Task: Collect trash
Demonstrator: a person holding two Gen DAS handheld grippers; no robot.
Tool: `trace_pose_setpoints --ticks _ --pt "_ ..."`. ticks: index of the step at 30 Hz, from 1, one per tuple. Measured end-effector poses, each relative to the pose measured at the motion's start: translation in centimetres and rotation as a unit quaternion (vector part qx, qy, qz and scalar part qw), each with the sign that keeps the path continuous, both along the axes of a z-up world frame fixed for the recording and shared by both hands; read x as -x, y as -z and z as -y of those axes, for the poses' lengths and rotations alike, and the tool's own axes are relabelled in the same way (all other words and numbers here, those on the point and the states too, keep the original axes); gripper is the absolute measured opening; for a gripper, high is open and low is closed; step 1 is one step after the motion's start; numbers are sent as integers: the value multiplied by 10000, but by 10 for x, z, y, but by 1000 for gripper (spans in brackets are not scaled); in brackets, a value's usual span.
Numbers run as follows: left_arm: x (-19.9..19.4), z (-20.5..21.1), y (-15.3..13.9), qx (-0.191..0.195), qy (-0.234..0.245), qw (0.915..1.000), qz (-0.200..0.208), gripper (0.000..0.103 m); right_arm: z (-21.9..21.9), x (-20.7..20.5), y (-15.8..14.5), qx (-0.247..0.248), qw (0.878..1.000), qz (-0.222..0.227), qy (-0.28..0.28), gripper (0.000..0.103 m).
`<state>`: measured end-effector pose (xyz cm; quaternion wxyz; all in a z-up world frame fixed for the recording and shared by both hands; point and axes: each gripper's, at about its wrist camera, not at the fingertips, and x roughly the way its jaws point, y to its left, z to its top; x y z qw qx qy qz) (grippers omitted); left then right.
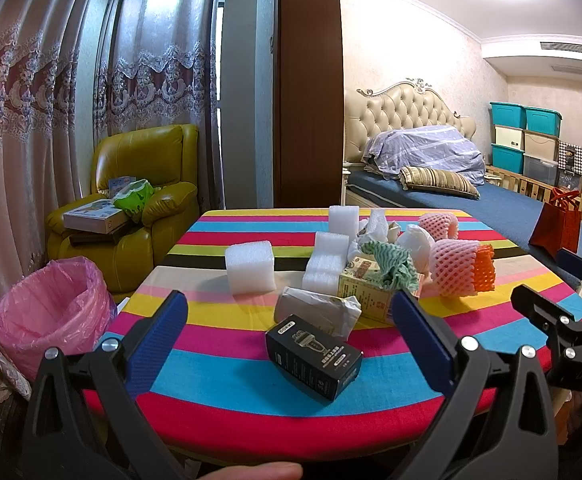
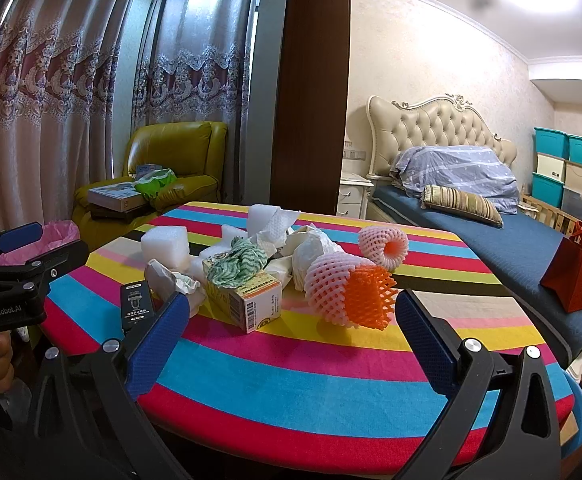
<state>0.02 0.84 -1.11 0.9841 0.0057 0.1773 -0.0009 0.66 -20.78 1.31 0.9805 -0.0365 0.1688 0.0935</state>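
Observation:
Trash lies on the striped table [image 1: 251,384]: a black box [image 1: 313,362], a grey wrapped packet [image 1: 317,312], white foam blocks [image 1: 249,266], a yellow carton [image 1: 365,290] with a green cloth [image 1: 389,264], crumpled paper, and pink and orange foam nets [image 1: 461,270]. My left gripper [image 1: 291,332] is open and empty, just before the black box. My right gripper [image 2: 291,332] is open and empty, short of the nets [image 2: 347,292] and the carton [image 2: 247,300]. The pink-lined bin [image 1: 47,312] stands on the floor at the table's left.
A yellow armchair [image 1: 143,200] with boxes stands behind the bin, by curtains. A brown post [image 1: 309,88] rises behind the table. A bed [image 1: 471,196] with a red bag [image 1: 557,226] and stacked storage boxes lies to the right.

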Motion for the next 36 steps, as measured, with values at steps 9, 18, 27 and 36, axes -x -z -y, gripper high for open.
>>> trace_pose_setpoints --ticks 9,18,27,36 --pt "0 0 1 16 21 10000 -11 99 0 1 0 -20 10000 -3 23 97" --pt "7 -2 0 1 -103 9999 78 99 3 -1 4 -64 9999 -83 127 97" --pt "-2 -5 6 71 95 9996 -254 99 16 -9 16 -133 9990 -196 381 97" --pt "-53 19 32 -312 502 9910 -1199 99 36 -29 34 -282 9967 -436 621 97"
